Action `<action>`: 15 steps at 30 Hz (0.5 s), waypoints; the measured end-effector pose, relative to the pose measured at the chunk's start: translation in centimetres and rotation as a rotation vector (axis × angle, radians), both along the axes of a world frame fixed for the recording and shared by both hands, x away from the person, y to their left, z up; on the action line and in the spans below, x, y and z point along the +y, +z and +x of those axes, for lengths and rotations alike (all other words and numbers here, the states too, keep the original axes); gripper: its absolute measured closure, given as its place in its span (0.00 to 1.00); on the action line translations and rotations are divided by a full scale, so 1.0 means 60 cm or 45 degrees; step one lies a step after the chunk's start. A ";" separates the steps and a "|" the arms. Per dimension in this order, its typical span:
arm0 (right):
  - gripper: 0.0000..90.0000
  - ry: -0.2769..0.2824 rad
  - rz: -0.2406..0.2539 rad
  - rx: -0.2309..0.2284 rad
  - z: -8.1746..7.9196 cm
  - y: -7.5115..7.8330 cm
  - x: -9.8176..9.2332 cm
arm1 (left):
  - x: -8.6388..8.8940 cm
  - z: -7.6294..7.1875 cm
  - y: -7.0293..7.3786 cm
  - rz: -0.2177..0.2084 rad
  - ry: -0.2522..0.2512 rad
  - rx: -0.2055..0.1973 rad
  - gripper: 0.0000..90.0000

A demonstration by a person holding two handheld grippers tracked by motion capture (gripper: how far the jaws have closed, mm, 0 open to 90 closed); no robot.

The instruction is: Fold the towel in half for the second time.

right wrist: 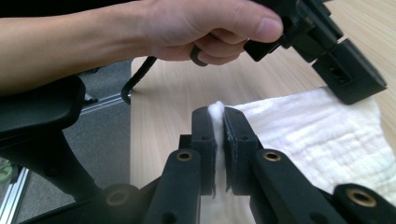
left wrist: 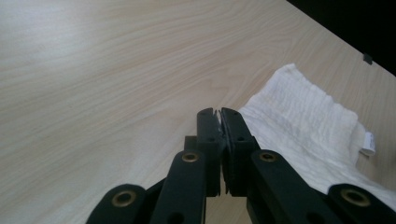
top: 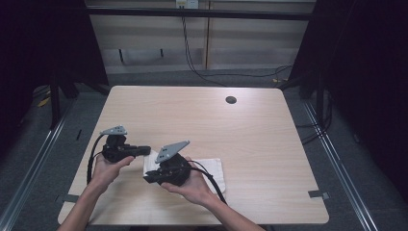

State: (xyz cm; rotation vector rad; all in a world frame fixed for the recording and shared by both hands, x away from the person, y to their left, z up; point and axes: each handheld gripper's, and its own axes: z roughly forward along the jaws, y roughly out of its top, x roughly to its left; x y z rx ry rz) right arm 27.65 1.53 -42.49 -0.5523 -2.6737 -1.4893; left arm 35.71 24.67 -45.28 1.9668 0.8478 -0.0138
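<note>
My right gripper (right wrist: pixel 219 116) is clamped on an edge of the white cloth (right wrist: pixel 327 140), which spreads over the table (top: pixel 216 125) near its front edge. My left gripper (left wrist: pixel 220 114) is closed too, seemingly pinching the cloth's near corner.

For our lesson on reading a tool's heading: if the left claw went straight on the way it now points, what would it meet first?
Most likely bare table. In the left gripper view, the left claw is shut on an edge of the white cloth and points over open wood, with the cloth lying off to one side. Depth is hard to judge.
</note>
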 end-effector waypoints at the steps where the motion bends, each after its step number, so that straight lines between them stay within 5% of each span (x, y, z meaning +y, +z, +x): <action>1: 0.93 0.010 0.001 -0.003 0.001 0.002 0.004 | 0.005 -0.001 0.003 0.002 0.009 -0.005 0.97; 7: 0.93 0.022 0.020 -0.014 0.013 0.020 0.028 | 0.030 -0.001 0.024 0.064 0.055 -0.020 0.97; 15: 0.93 0.009 0.054 -0.032 0.012 0.023 0.027 | 0.014 0.002 0.022 0.050 0.059 -0.017 0.97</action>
